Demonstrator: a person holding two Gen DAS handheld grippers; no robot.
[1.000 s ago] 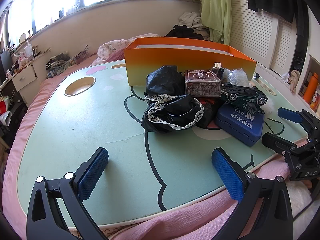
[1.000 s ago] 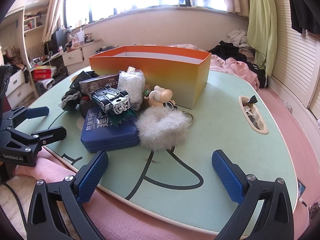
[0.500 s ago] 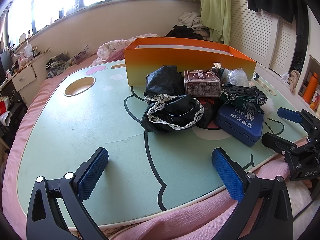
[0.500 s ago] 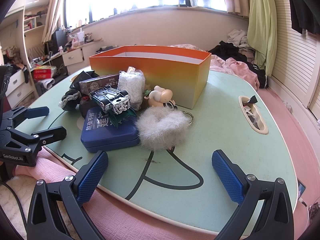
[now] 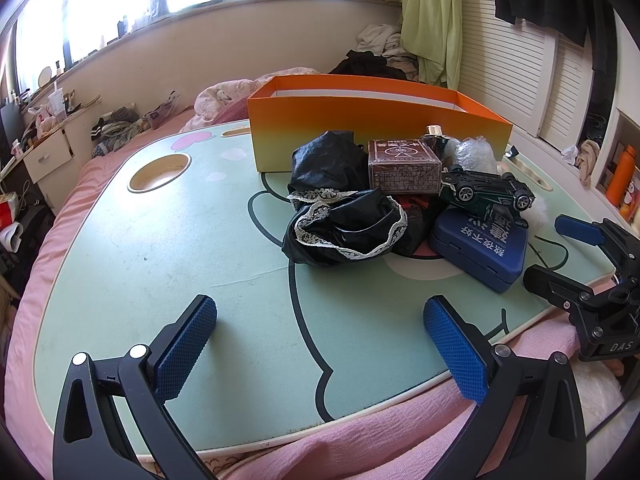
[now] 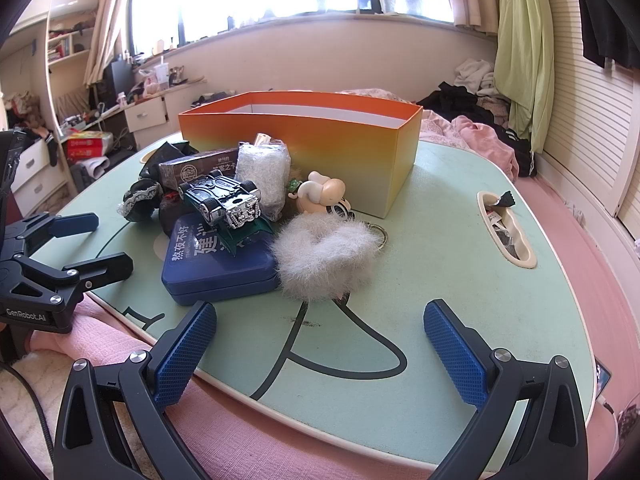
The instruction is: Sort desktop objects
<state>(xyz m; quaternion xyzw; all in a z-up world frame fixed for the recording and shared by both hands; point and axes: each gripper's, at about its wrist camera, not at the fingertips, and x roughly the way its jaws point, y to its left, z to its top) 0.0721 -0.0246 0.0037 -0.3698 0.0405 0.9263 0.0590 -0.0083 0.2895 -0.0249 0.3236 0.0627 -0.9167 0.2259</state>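
Observation:
A pile of objects lies on the mint green table (image 5: 160, 240) in front of an orange box (image 5: 360, 120): black lace-trimmed cloth (image 5: 344, 224), a brown card box (image 5: 404, 168), a green toy car (image 5: 488, 192) on a blue case (image 5: 480, 244). The right wrist view also shows the orange box (image 6: 320, 136), the car (image 6: 224, 200), the blue case (image 6: 216, 264), a white fluffy ring (image 6: 324, 252), a cream figurine (image 6: 324, 196) and a clear wrapped packet (image 6: 262, 168). My left gripper (image 5: 320, 344) is open and empty over the near table edge. My right gripper (image 6: 320, 344) is open and empty.
The table lies on a pink bed cover (image 6: 560, 216). A round cup hole (image 5: 160, 168) is at its far left, an oval tray slot (image 6: 506, 228) with small items at its right. Clothes lie behind. Drawers and clutter stand at the left.

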